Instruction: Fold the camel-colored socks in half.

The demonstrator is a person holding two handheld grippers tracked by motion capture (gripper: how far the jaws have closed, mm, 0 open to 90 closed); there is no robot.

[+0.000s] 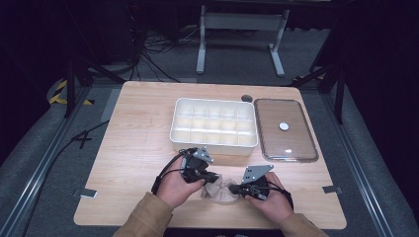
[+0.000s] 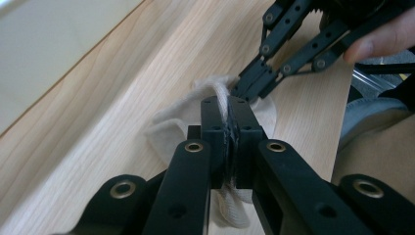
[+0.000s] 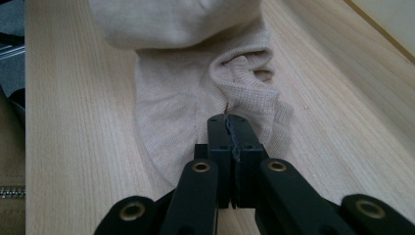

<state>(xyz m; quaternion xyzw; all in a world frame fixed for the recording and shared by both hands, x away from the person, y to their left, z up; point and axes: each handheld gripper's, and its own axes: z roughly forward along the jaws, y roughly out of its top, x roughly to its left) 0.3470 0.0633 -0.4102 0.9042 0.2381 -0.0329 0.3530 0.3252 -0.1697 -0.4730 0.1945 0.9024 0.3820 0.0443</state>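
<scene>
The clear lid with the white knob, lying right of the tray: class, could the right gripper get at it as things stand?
Probably not at once. The right gripper is shut on the beige sock, which the left gripper also clamps. Bare table lies between it and the lid, so once it lets go, the way looks free.

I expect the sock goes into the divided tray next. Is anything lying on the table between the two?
Nothing visible: bare table separates the sock, pinched by the left gripper and right gripper, from the tray.

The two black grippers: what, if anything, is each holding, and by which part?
Both hold the beige knitted sock. The left gripper pinches a fold of its ribbed edge; the right gripper grips its edge near the opening.
</scene>
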